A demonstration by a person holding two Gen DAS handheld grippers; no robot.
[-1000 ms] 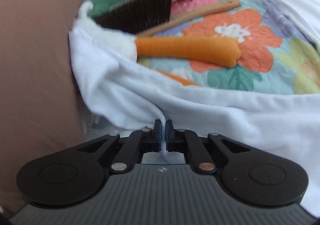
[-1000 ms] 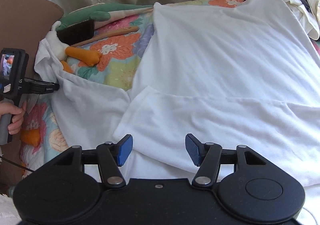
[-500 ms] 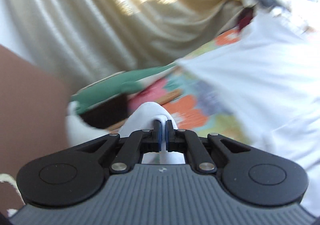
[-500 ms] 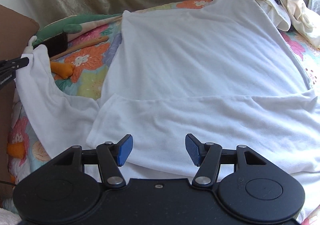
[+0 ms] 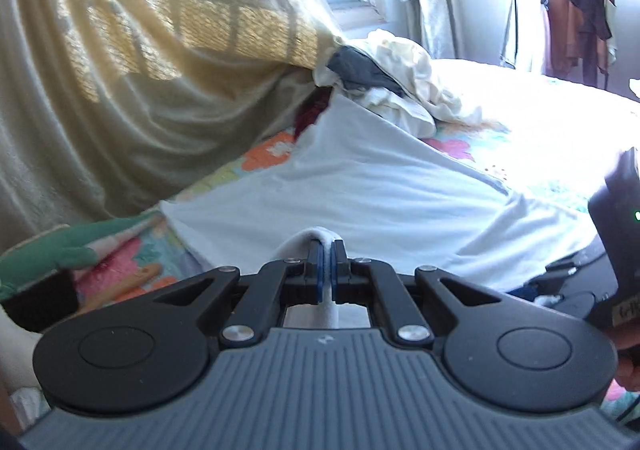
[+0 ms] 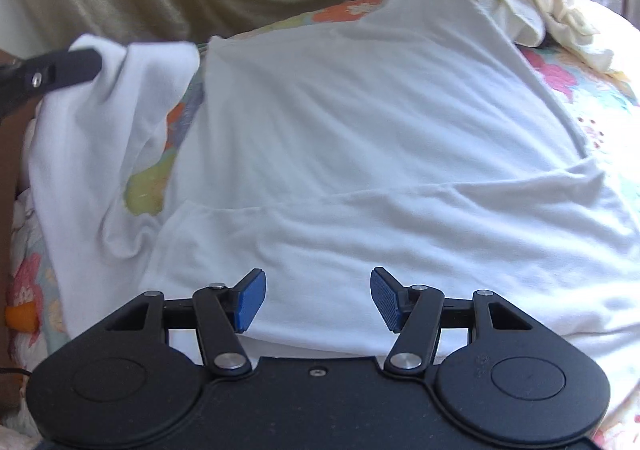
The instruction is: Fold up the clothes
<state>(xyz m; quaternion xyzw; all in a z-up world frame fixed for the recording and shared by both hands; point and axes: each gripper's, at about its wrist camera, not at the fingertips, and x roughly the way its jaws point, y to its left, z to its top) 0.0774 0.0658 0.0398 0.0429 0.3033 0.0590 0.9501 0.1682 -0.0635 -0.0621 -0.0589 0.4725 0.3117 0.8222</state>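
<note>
A: Where is the white T-shirt sitting?

B: It is lying spread over the bed's floral quilt, with its near part doubled over in a band that is running across the front of the right wrist view. One sleeve is hanging lifted off the quilt at the left.

A: What is holding that sleeve up?

B: The left gripper is pinching it. Its blue pads are pressing together with a fold of white cloth between them, and the cloth is draping over the fingertips. In the right wrist view a black finger of that gripper is showing at the sleeve's top edge.

A: And the right gripper?

B: It is hovering just over the doubled band with its jaws standing wide apart, gripping nothing.

A: What is lying around the shirt?

B: A heap of crumpled clothes is sitting at the shirt's far end. A beige curtain is hanging along the bed's far side, sunlit in a window-pane pattern. A green stuffed shape is resting on the quilt at the left, and garments are hanging on a clothes rack in the far corner.
</note>
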